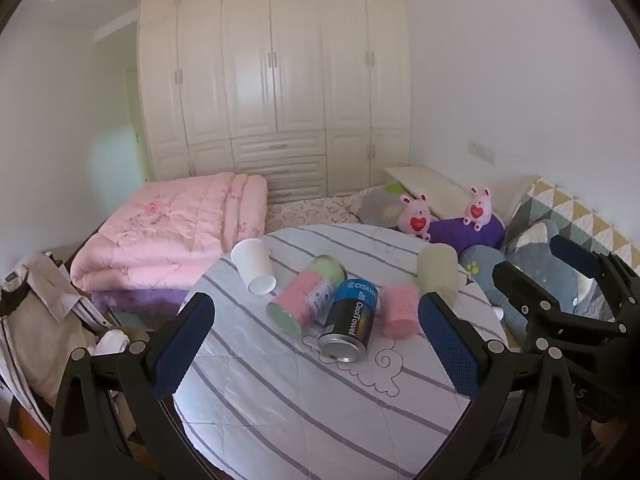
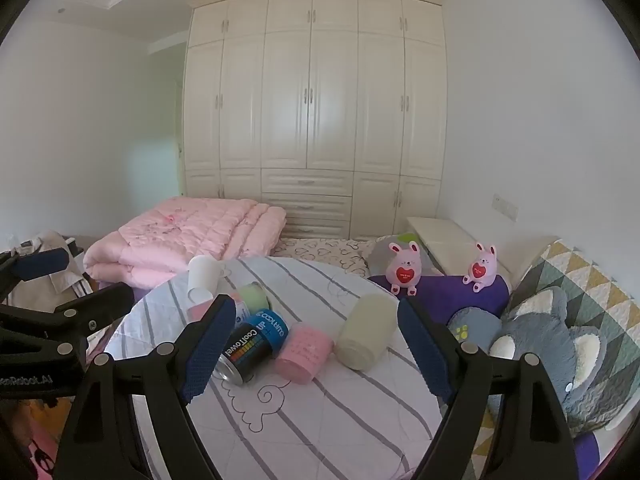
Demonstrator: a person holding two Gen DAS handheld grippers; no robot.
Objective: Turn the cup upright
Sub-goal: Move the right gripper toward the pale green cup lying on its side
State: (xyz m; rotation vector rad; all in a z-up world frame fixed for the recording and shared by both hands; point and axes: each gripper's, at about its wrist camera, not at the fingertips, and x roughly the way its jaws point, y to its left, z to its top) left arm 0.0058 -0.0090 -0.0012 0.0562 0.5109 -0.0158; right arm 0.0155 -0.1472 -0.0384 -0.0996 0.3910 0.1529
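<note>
A: Start at the grippers. What are they doing?

B: The left gripper (image 1: pixel 316 344) is spread wide with nothing between its blue pads, and the right gripper (image 2: pixel 316 348) is just as wide and just as empty. Both hover above the near edge of the round counter with the striped white cloth (image 1: pixel 280 400).

A: And the cup?

B: The white paper cup (image 1: pixel 255 266) lies tipped on its side at the far left edge of the counter, apart from the cluster of a pink-and-green canister (image 1: pixel 306 294), a black-and-blue "CoolTowel" can (image 1: pixel 351 320), a pink tumbler (image 1: pixel 400 310) and a pale green tumbler (image 1: pixel 437 272).

A: How should it handle?

B: I'd judge it very light and thin-walled, easy to crush. A soft pinch across the side wall near the stiffer rolled rim seems safest.
</note>
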